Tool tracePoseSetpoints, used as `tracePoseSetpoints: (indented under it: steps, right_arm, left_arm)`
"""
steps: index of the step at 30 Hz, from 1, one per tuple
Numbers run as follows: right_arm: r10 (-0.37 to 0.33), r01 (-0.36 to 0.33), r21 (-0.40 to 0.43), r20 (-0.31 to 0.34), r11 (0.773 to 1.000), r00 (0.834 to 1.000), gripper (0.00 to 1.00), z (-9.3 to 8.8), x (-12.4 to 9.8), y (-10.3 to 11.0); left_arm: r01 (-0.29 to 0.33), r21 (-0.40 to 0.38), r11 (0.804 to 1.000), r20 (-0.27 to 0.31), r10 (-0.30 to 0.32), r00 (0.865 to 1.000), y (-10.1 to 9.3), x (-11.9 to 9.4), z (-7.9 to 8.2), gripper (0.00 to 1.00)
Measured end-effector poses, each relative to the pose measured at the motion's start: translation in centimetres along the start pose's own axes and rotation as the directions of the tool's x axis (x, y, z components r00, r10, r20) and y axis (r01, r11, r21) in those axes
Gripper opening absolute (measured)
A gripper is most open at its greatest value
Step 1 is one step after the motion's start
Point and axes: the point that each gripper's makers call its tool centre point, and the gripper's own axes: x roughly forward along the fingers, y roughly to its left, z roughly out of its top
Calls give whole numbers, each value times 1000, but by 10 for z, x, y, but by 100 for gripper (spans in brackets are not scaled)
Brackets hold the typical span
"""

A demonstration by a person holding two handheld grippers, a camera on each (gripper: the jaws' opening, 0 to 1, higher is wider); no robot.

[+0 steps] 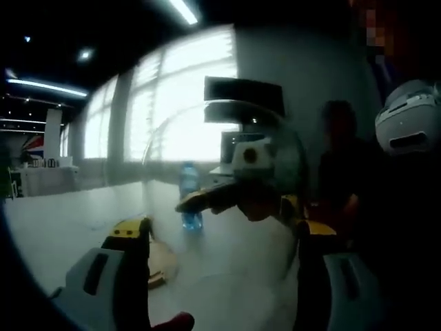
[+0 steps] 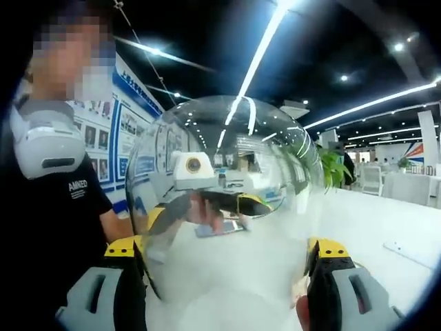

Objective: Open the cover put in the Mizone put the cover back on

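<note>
Cover: clear dome cover [image 2: 227, 200] held up in the air between both grippers, off the table [image 1: 69, 227]; seen through its glass in both views.
Left gripper: left gripper [image 1: 220, 276] jaws spread wide with the dome's rim between them — yellow tips look to press on either side, so judged clamped on the cover.
Right gripper: right gripper [image 2: 227, 276] jaws also wide apart, dome wall sitting between them and touching both pads; judged gripping the cover too.
Other gripper in view: right gripper seen through the glass in the left gripper view, left gripper likewise in the right gripper view, each reaching in from the far side of the dome.
Mizone: blue Mizone bottle [image 1: 190, 196] upright on the white table, beyond the dome, well apart from both grippers.
Base: round wooden base [image 1: 160, 265] on the table just beside the left jaw, nothing standing on it as far as visible.
Person: dark shirt and a white device at the chest [image 2: 48, 148], behind the dome.
Progress: cover is lifted off — first step looks done. Bottle not yet on the base, cover not yet back on.
Left to do: likely park the cover, move the bottle onto the base, then lower the dome over it.
</note>
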Motion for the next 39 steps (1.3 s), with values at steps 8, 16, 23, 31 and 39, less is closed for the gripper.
tracePoseSetpoints:
  steps: [8, 16, 23, 31, 39]
  right_arm:
    - [5, -5, -2, 10, 1000, 1000, 90, 0, -1, -1]
    - [-37, 38, 19, -20, 999, 999, 90, -7, -13, -8]
    - [-58, 59, 37, -16, 998, 998, 74, -13, -31, -4]
    - [-75, 76, 4, -21, 997, 997, 65, -11, -45, -4]
    - [-136, 136, -17, -26, 991, 990, 53, -13, -56, 2]
  left_arm:
    - [-14, 16, 1000, 2, 14, 1000, 1, -6, -1, 70]
    - [-27, 20, 999, 8, 27, 1000, 2, -15, -4, 65]
    - [-30, 7, 1000, 17, 30, 999, 0, -20, -6, 61]
    - [-48, -4, 999, 19, 48, 999, 2, -27, -8, 55]
    - [-71, -1, 997, 53, 71, 996, -2, -42, -5, 39]
